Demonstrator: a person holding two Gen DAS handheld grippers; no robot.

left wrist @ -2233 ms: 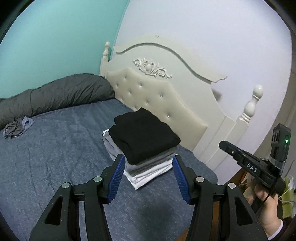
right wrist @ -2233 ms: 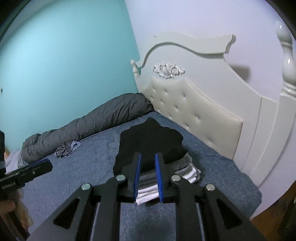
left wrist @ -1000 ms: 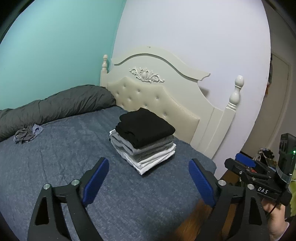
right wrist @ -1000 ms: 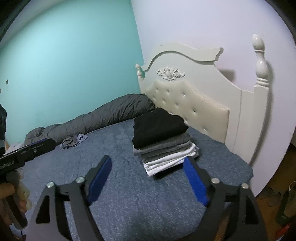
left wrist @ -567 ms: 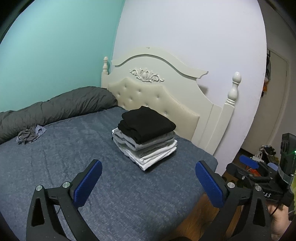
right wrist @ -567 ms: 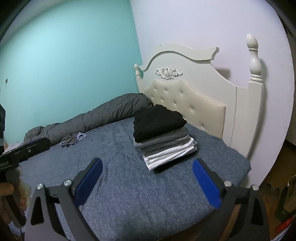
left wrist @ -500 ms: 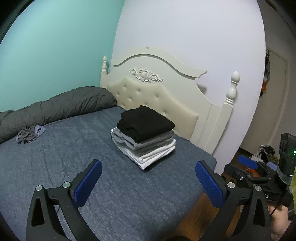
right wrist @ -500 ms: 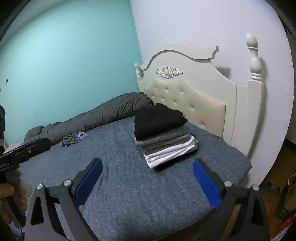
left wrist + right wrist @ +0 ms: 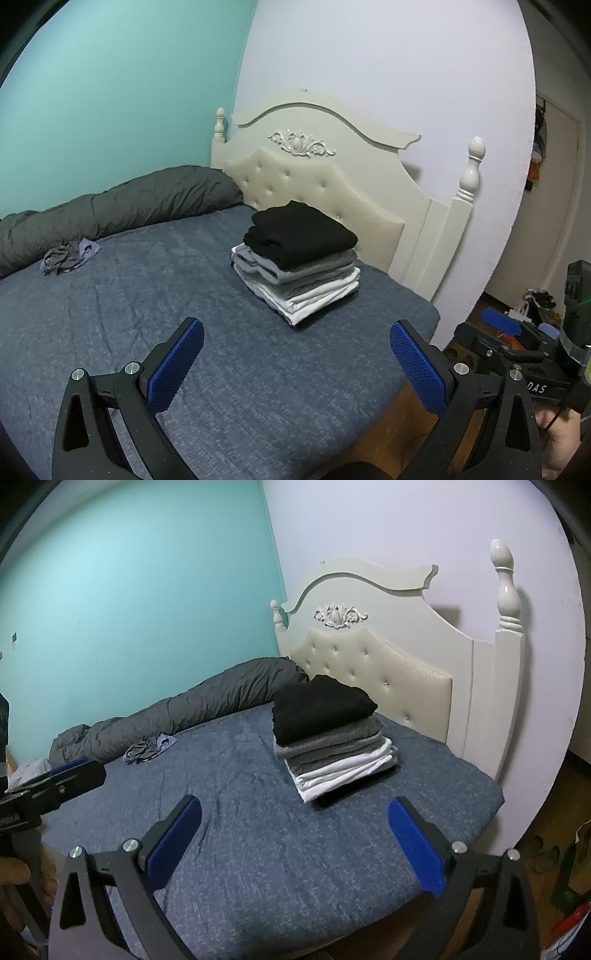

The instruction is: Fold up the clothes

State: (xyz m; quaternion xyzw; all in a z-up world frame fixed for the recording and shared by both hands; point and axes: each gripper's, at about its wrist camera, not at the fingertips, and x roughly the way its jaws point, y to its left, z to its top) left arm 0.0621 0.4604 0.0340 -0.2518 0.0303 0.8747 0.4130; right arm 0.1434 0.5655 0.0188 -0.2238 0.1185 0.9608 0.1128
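Note:
A neat stack of folded clothes (image 9: 297, 260) sits on the blue bed (image 9: 147, 314) near the headboard, with a black garment (image 9: 303, 234) on top, grey ones under it and white ones at the bottom. The stack also shows in the right wrist view (image 9: 332, 736). A small crumpled grey garment (image 9: 70, 255) lies at the far side of the bed, also seen in the right wrist view (image 9: 149, 750). My left gripper (image 9: 295, 354) is open and empty, held back above the bed's near edge. My right gripper (image 9: 293, 829) is open and empty, likewise well short of the stack.
A cream tufted headboard (image 9: 325, 184) with a corner post (image 9: 471, 173) stands behind the stack. A rolled dark grey duvet (image 9: 110, 208) lies along the teal wall. Wooden floor and clutter (image 9: 532, 306) lie to the right of the bed.
Both grippers have opened wide and pulled back from the stack, which now looks smaller and farther. The black garment stays on top of the stack.

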